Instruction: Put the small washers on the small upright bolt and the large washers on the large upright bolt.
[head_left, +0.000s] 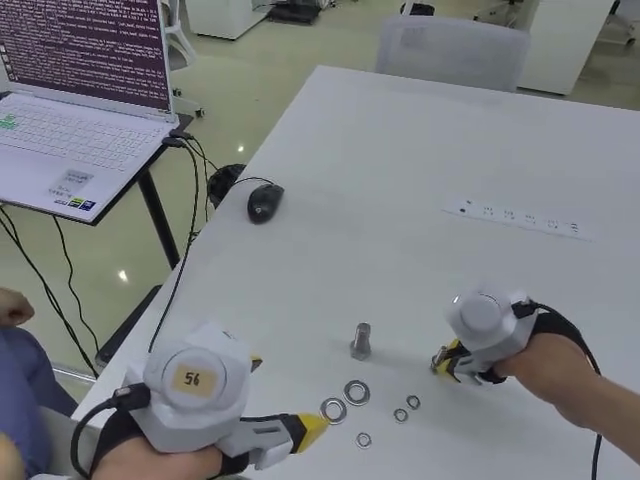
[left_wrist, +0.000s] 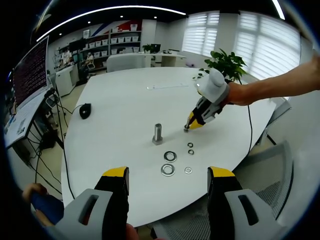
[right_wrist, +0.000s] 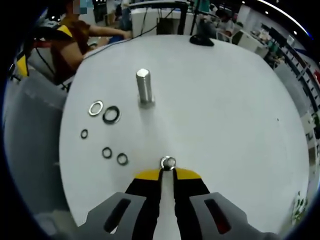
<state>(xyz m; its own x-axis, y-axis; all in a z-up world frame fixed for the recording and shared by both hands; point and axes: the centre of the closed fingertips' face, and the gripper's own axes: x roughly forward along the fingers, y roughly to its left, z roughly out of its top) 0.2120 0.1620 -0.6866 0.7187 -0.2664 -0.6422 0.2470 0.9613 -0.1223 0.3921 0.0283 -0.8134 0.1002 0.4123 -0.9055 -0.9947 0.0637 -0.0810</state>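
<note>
The right tongs (right_wrist: 167, 172) are drawn narrow, only a thin slit between their yellow-tipped jaws, which point down at the white table (head_left: 400, 150). Just at their tips stands a small shiny round piece (right_wrist: 168, 162) (the small bolt by its look; I cannot tell whether it is pinched). The left tongs (left_wrist: 167, 172) are spread wide and hold nothing. A yellow sticker (head_left: 190, 378) on their housing reads "56". Between the two tongs, five washers lie flat on the table: two large washers (head_left: 357, 392) side by side and three small washers (head_left: 413, 402) scattered near them. Just beyond them one large bolt (head_left: 361, 340) stands upright with a bare shank. Farther off lie a black mouse (head_left: 265, 202) and a printed strip (head_left: 520, 218) too small to read.
</note>
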